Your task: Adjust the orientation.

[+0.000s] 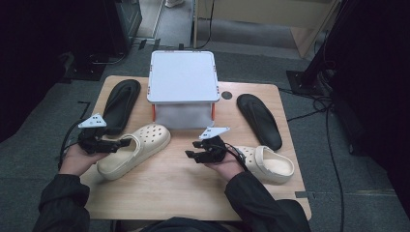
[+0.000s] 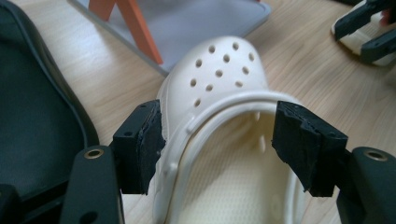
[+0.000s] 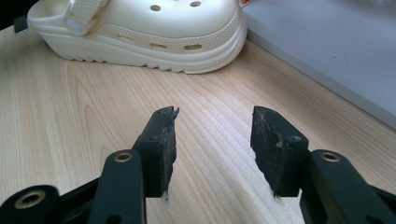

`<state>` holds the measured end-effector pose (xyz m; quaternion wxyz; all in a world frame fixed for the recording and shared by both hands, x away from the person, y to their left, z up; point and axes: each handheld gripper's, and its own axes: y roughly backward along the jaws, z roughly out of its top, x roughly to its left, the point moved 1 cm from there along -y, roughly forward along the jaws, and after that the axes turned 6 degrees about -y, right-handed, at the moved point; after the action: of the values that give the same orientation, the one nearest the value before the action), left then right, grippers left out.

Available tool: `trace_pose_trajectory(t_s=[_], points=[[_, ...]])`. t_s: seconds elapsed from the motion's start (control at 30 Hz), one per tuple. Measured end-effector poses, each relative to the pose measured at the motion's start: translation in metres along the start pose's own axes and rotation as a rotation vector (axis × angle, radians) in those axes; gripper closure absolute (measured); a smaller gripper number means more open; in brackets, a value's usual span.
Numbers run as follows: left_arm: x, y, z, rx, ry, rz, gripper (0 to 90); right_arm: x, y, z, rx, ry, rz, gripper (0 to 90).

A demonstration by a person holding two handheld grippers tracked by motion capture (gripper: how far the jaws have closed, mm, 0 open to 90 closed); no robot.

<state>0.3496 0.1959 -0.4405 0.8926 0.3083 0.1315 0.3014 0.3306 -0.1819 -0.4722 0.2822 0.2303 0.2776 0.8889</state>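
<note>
A cream clog (image 1: 138, 147) lies on the wooden table (image 1: 174, 186) at the left, toe toward the rack. My left gripper (image 1: 123, 143) is at its heel end. In the left gripper view the jaws of the left gripper (image 2: 219, 140) stand wide on either side of the clog (image 2: 219, 79), at its heel opening, and I see no squeeze on it. My right gripper (image 1: 192, 149) hovers mid-table, pointing left. In the right gripper view the right gripper (image 3: 214, 140) is open over bare wood, with the same clog (image 3: 140, 32) side-on ahead. A second cream clog (image 1: 270, 163) lies behind the right hand.
A white two-level rack (image 1: 182, 76) with orange legs stands at the back middle. One black sandal (image 1: 121, 104) lies left of it, close beside the left gripper, and another black sandal (image 1: 258, 121) lies to the right. Dark cables trail on the floor around the table.
</note>
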Motion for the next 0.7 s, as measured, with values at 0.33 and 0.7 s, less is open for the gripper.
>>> trace_pose_trajectory(t_s=[0.33, 0.7], points=[[0.007, -0.016, -0.009, 0.024, -0.004, -0.007, 31.3, 0.001, 0.0, -0.002, 0.007, 0.008, -0.008, 50.0], [0.009, -0.035, -0.003, 0.062, -0.029, -0.035, 40.9, 0.004, 0.002, -0.008, 0.008, 0.014, -0.028, 50.0]])
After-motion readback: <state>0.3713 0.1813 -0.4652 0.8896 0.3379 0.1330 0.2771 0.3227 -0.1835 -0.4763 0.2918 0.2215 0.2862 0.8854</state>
